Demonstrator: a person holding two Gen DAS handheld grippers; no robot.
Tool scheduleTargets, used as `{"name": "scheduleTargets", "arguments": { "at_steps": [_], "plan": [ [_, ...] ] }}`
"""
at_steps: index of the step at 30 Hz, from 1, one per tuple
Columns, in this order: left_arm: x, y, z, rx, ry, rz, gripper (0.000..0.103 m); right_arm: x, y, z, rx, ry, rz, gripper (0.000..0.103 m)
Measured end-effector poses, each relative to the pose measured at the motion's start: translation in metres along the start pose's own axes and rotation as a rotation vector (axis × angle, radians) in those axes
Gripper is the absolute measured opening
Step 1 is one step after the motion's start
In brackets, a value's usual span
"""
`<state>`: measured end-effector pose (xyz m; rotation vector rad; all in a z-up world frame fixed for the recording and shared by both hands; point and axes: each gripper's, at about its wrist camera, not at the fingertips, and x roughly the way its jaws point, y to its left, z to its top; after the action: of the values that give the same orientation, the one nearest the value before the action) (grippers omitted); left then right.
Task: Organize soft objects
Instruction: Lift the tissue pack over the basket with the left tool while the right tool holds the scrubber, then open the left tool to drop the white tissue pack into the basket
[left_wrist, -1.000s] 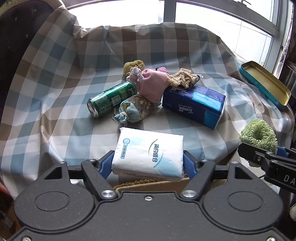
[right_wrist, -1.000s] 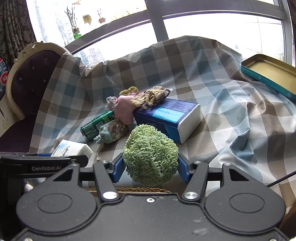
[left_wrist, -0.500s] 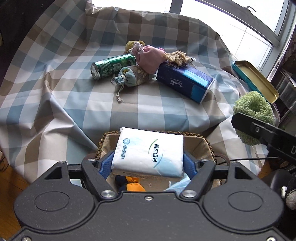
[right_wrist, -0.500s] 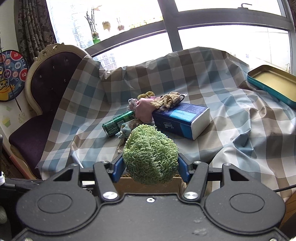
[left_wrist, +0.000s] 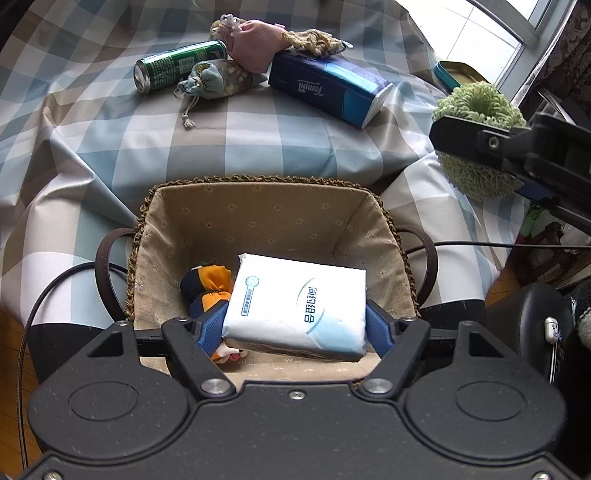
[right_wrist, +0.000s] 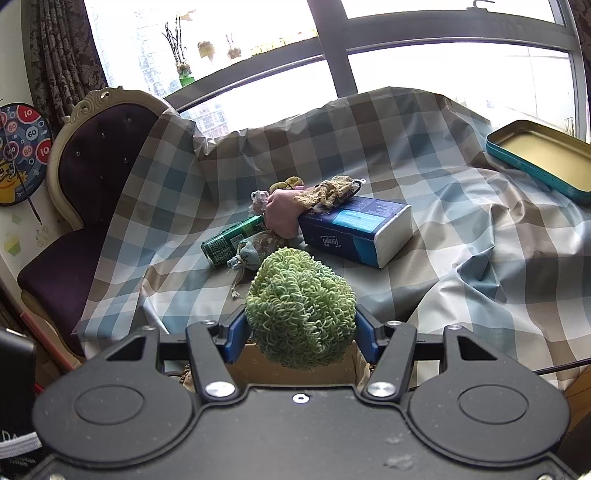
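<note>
My left gripper (left_wrist: 295, 325) is shut on a white tissue pack (left_wrist: 295, 302) and holds it inside a woven, cloth-lined basket (left_wrist: 258, 206), above an orange and navy soft toy (left_wrist: 208, 286). My right gripper (right_wrist: 301, 332) is shut on a fluffy green ball (right_wrist: 301, 306), which also shows at the right of the left wrist view (left_wrist: 476, 110); it hovers over the basket's near edge (right_wrist: 258, 365). On the checked cloth lie a pink pouch (left_wrist: 255, 37), a blue drawstring pouch (left_wrist: 214, 79) and a lace piece (left_wrist: 314, 38).
A green can (left_wrist: 177, 66) and a blue Tempo tissue box (left_wrist: 328, 86) lie among the pouches. A teal tin lid (right_wrist: 539, 158) sits at the right on the cloth. A purple chair (right_wrist: 92, 177) stands at the left.
Both grippers pulled back from the table toward the basket. The left one tilted down and lowered the tissue pack into the basket. The green ball came over the basket's edge.
</note>
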<state>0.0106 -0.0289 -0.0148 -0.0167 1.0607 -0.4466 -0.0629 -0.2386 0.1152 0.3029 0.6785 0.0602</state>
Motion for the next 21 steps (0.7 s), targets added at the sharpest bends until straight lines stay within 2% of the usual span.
{"name": "scheduleTargets", "arguments": {
  "at_steps": [7,12,21],
  "plan": [
    [0.0055,-0.0010,-0.0063,0.000,0.042,-0.003,0.071,0.0020,0.0012,-0.0016,0.000,0.010,-0.006,0.059],
    [0.0030,0.0006,-0.0064,-0.009,0.032,-0.002,0.078,0.0035,0.0016,-0.0005,-0.003,0.012,-0.006,0.059],
    [0.0009,0.0048,-0.0076,-0.024,0.015,0.044,0.078,0.0070,0.0030,-0.0023,-0.018,0.025,0.001,0.059]
  ]
}}
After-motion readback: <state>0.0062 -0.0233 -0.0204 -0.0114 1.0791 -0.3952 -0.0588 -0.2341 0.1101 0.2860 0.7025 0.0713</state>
